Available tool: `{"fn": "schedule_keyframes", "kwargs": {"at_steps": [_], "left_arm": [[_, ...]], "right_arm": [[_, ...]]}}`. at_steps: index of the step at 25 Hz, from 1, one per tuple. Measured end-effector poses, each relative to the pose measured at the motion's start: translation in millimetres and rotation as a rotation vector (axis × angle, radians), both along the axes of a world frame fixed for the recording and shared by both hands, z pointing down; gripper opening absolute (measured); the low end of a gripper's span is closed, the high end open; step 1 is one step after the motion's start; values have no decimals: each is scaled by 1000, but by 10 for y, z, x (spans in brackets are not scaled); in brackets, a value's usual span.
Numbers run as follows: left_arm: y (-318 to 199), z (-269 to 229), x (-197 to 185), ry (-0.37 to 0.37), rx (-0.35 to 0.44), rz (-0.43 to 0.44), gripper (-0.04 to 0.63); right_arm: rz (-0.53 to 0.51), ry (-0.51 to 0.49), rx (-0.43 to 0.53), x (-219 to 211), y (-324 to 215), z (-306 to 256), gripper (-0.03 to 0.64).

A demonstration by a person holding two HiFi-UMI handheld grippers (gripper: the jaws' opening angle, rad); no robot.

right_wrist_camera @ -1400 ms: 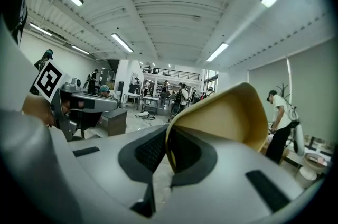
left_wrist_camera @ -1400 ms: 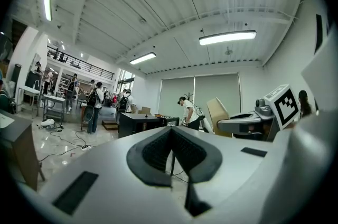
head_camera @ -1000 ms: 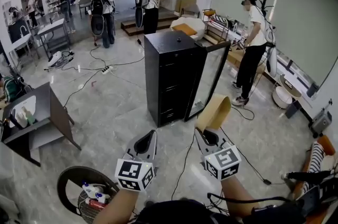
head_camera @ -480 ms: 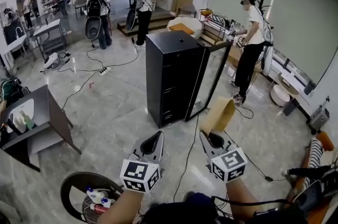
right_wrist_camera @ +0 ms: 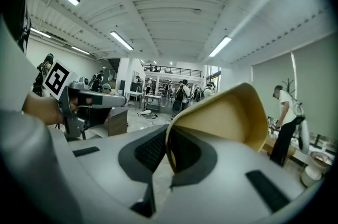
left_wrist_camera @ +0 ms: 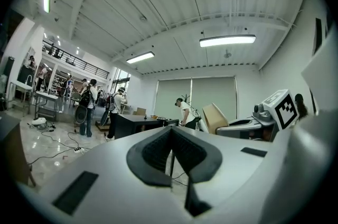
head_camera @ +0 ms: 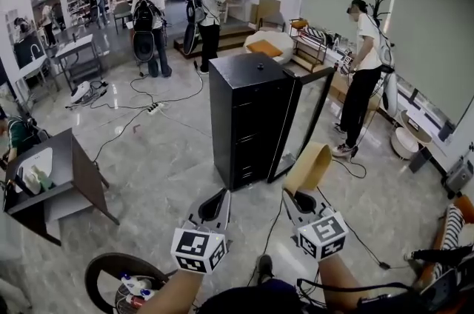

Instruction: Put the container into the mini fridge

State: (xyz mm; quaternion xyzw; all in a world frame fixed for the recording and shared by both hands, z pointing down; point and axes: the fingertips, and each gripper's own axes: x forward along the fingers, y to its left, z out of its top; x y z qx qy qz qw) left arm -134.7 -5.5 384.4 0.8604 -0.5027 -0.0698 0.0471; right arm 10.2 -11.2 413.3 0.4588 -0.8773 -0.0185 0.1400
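The mini fridge (head_camera: 246, 115) is a black cabinet standing on the floor ahead, and its glass door (head_camera: 302, 121) is swung open to the right. My right gripper (head_camera: 295, 195) is shut on the wall of a tan paper container (head_camera: 309, 165), which it holds upright in the air well short of the fridge. In the right gripper view the container (right_wrist_camera: 224, 114) rises from the closed pads of the right gripper (right_wrist_camera: 169, 153). My left gripper (head_camera: 214, 207) hangs beside it, shut and empty. The left gripper view shows the left gripper (left_wrist_camera: 172, 153), the fridge (left_wrist_camera: 138, 125) and the container (left_wrist_camera: 212, 117) beyond.
A brown desk (head_camera: 68, 170) stands at the left and a round fan (head_camera: 111, 281) lies at the lower left. Cables (head_camera: 261, 229) trail over the tiled floor. One person (head_camera: 364, 79) stands right of the fridge door, and others (head_camera: 152, 20) stand farther back.
The view has drifted slightly toward the fridge, which sits a little lower and to the right. Both grippers keep their pose, and the container stays in the right one.
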Motion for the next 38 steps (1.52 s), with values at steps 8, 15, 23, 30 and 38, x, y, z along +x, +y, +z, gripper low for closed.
{"fn": "schedule_keyframes", "kwargs": {"at_steps": [8, 15, 23, 30, 38], "left_arm": [[-565, -80, 240, -38, 13, -36, 8], [-1011, -72, 427, -36, 17, -88, 8], [-1459, -70, 808, -66, 7, -101, 8], [-1788, -109, 1187, -83, 0, -114, 8], [-2037, -52, 1474, -107, -19, -94, 8]], "right_arm": [[-34, 16, 49, 197, -660, -115, 23], [-58, 25, 35, 428, -1094, -56, 23], [-92, 26, 41, 769, -1565, -64, 23], [-126, 34, 26, 1125, -1807, -91, 23], [-118, 14, 27, 1379, -2071, -20, 23]]}}
